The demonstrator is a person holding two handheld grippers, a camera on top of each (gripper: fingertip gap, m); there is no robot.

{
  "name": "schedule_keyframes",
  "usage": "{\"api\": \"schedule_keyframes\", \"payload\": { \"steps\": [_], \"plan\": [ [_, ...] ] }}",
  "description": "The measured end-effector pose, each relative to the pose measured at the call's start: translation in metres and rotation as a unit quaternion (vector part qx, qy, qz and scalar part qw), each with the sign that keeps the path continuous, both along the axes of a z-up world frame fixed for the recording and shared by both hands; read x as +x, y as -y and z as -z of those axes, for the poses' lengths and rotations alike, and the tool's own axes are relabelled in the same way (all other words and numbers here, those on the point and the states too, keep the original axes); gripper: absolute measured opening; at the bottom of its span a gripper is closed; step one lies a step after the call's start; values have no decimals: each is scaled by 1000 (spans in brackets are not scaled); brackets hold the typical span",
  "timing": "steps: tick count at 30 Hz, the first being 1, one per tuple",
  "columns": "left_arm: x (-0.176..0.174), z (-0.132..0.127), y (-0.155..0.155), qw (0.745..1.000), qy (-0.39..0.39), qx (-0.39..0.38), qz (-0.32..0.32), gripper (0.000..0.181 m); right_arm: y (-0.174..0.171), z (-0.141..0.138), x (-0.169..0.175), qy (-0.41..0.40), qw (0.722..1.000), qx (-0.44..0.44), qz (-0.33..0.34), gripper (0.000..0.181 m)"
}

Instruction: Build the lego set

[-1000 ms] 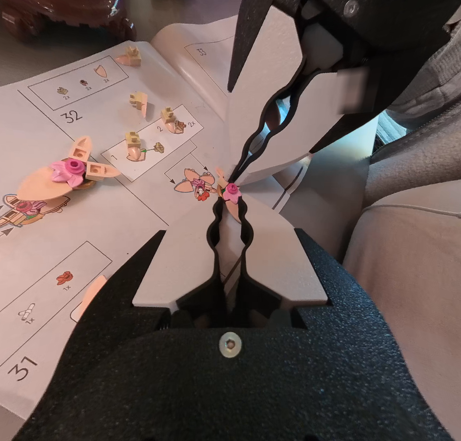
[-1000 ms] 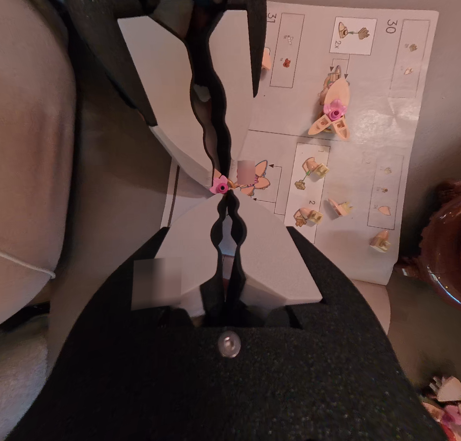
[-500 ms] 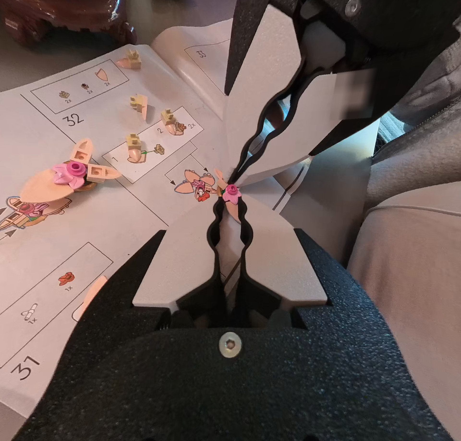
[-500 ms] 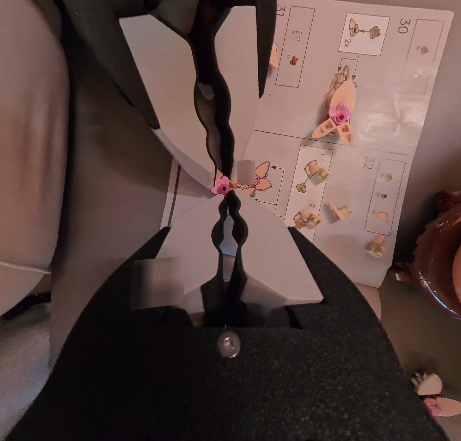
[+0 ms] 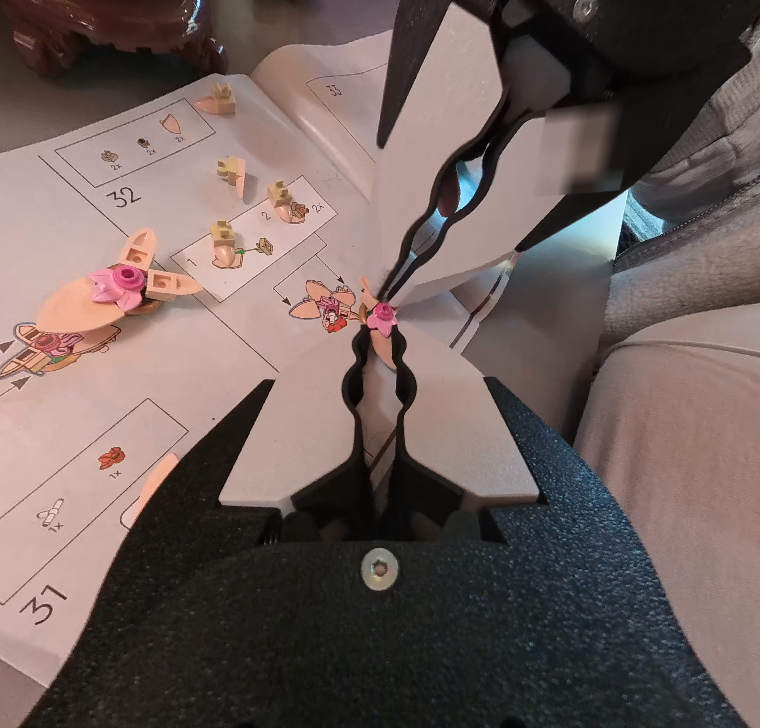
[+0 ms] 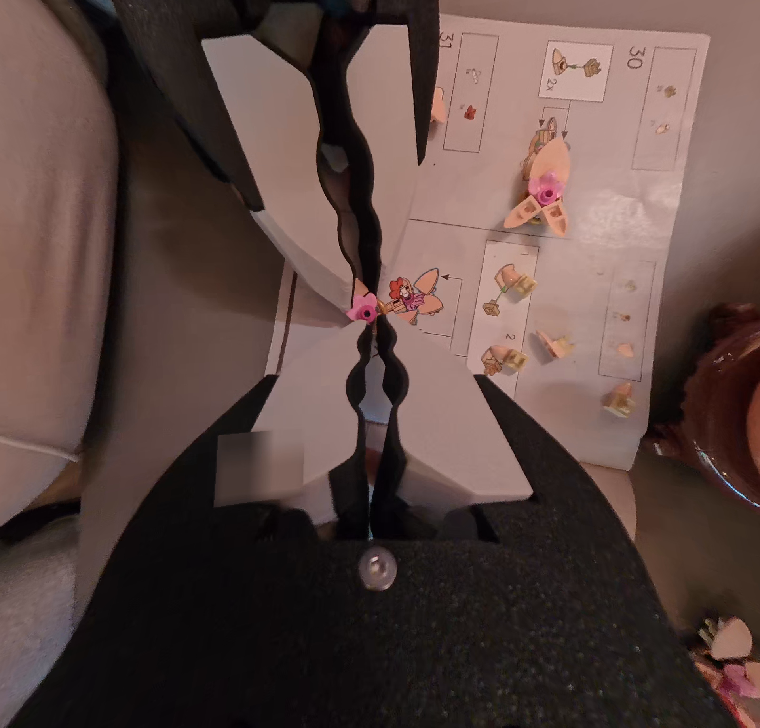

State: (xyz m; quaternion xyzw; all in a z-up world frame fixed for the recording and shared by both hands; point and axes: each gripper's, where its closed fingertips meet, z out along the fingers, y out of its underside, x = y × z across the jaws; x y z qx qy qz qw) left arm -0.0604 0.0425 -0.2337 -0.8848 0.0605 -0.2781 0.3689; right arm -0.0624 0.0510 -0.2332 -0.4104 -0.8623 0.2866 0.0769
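Observation:
My left gripper [image 5: 378, 333] is shut on a small flower assembly [image 5: 382, 317]: a peach petal with a pink flower on it. My right gripper [image 5: 388, 296] comes in from the upper right, tip to tip with the left. It is shut on a small peach piece [image 5: 364, 286] at the assembly's far end. In the right wrist view my right gripper [image 6: 375, 329] meets the left gripper [image 6: 366, 292] at the pink flower [image 6: 362, 311]. Both hold it just above the open instruction booklet [image 5: 123, 379].
A second, larger flower assembly [image 5: 119, 296] lies on the booklet [image 6: 617, 255], also in the right wrist view [image 6: 543, 198]. Several small peach-and-tan pieces [image 5: 222, 241] lie beside it. A glossy brown pot [image 5: 103, 21] stands beyond. A person's grey clothing [image 5: 678, 461] fills the right. The grippers are tip to tip, or close to it.
Both grippers stay shut tip to tip on the small flower. The pair has drifted only slightly over the booklet, and nothing on the page has moved.

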Motion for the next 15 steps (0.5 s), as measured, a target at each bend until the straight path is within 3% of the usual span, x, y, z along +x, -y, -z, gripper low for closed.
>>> {"api": "schedule_keyframes", "payload": {
  "steps": [15],
  "plan": [
    [0, -1, 0, 999, -34, 17, 10, 9, 2, 1, 2, 65, 998, -21, -6, 2]
  ]
}}
